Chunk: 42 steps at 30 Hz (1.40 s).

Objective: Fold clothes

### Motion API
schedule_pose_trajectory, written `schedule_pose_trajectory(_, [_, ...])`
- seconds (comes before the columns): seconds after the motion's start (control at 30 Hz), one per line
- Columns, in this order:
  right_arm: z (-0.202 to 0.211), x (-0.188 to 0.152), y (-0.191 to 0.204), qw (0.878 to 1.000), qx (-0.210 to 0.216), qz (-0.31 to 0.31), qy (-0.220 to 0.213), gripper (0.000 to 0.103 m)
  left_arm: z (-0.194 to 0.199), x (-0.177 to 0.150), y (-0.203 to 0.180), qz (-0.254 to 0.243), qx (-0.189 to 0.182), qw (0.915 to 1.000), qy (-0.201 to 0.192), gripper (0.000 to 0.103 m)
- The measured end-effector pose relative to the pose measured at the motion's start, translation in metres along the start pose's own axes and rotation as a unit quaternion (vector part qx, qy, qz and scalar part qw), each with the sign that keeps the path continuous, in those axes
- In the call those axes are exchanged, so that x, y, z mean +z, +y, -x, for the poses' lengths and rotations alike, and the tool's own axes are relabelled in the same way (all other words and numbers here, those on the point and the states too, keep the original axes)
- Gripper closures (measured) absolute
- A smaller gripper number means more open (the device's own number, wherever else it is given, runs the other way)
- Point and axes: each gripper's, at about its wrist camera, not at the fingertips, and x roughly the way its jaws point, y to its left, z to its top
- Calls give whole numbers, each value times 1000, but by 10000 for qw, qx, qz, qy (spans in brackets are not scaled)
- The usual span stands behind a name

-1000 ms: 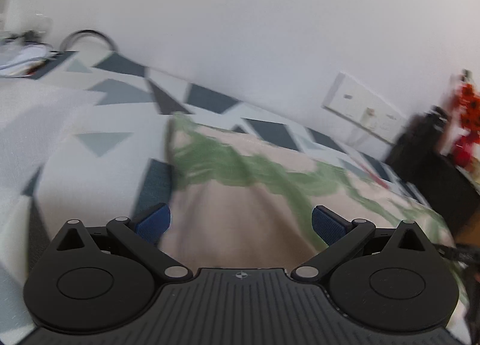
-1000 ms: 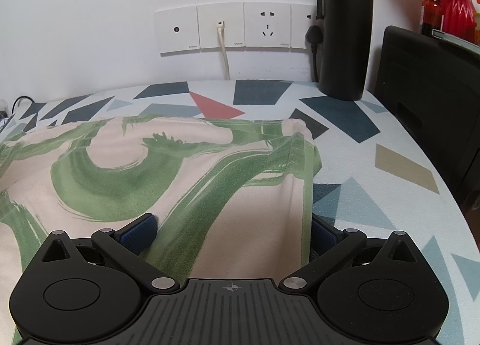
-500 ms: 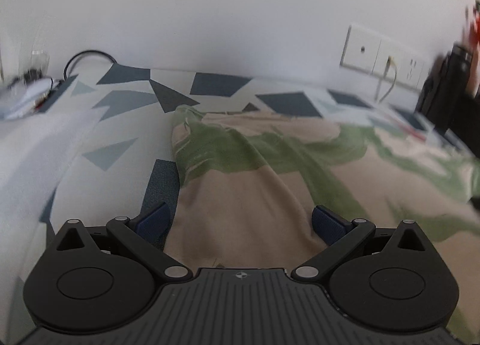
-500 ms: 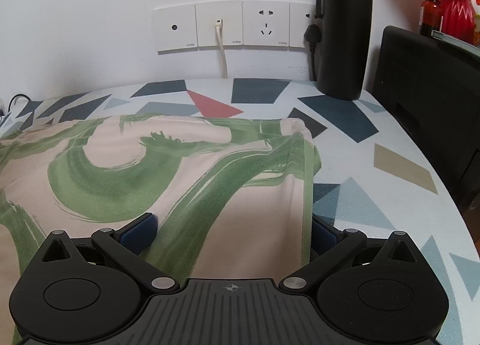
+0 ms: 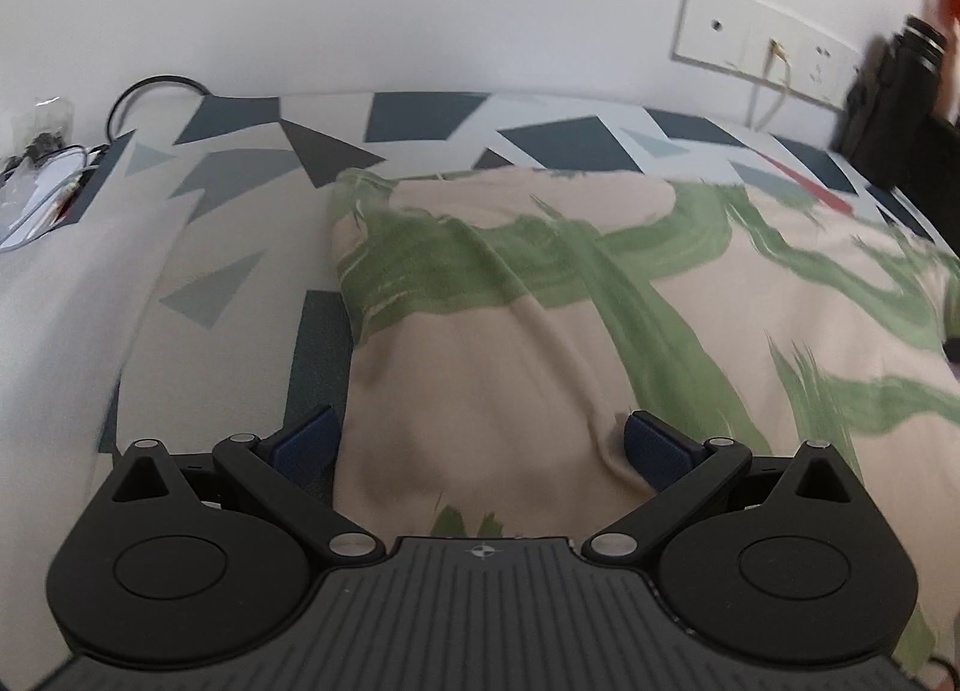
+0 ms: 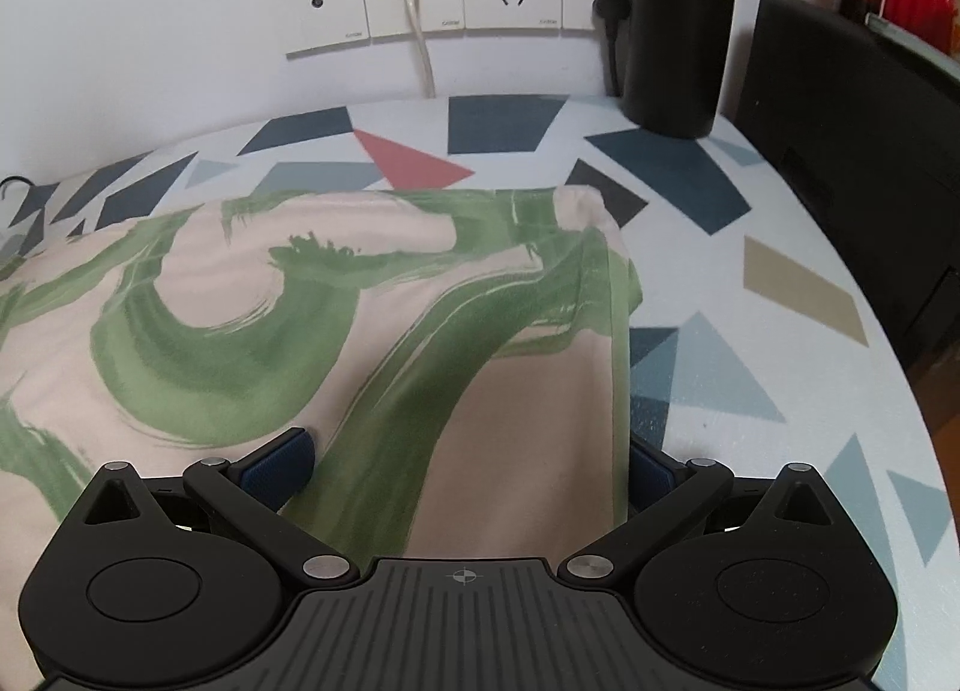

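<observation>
Both hand-held grippers—left [image 5: 480, 445], right [image 6: 474, 466]—gape wide astride the garment [image 6: 300, 319]'s near edge, gripping nothing; pinch it next—then fold.

My left hand-held gripper [image 5: 480, 445] is matt black plastic with ribbed blue pads [image 5: 657, 445]. The garment [image 6: 300, 301] is soft matt cloth; the bottle [image 6: 678, 24] looks matt black.
</observation>
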Motion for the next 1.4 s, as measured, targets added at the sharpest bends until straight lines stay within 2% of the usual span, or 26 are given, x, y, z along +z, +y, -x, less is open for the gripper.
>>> schedule_pose_trajectory(0.2, [4,1,-7,9998,197,-31,94,1,2,-2,0,-93,-4,9999,81,0])
schedule_pose_trajectory(0.3, [2,5,-7,9997,167,-30,152,1,1,-1,-1,-74,23,9999,113,0])
schedule_pose_trajectory(0.5, [-6,16,0,9990,-94,-70,440,1,-7,18,-3,18,136,9978,646,0])
schedule_pose_trajectory(0.6, [-7,16,1,9988,-95,24,471,1,-10,21,-5,42,173,9970,753,0])
schedule_pose_trajectory(0.67, [-4,14,-1,9991,-45,99,419,7,-10,20,-4,3,137,9969,775,0])
schedule_pose_trajectory(0.77, [2,12,-5,9993,91,192,300,24,-9,20,-3,-37,98,9966,818,0])
schedule_pose_trajectory(0.83, [6,11,-3,9990,217,303,254,45,-9,21,-6,-27,98,9962,864,1])
schedule_pose_trajectory(0.93, [9,10,6,9980,340,472,252,64,-5,23,-15,-68,21,9963,860,19])
schedule_pose_trajectory(1.0, [9,11,13,9979,351,494,249,71,-2,25,-23,-120,-75,9963,850,40])
schedule_pose_trajectory(1.1, [9,11,19,9981,334,443,251,74,0,26,-32,-58,-124,9960,880,55])
schedule_pose_trajectory(1.2, [9,10,22,9981,334,441,261,74,0,27,-41,-49,-139,9955,938,66])
schedule_pose_trajectory(1.3, [9,11,25,9978,354,456,318,74,2,25,-52,-84,-196,9946,1018,68])
schedule_pose_trajectory(1.4, [9,11,33,9965,349,635,425,75,4,25,-63,-52,-88,9933,1148,68])
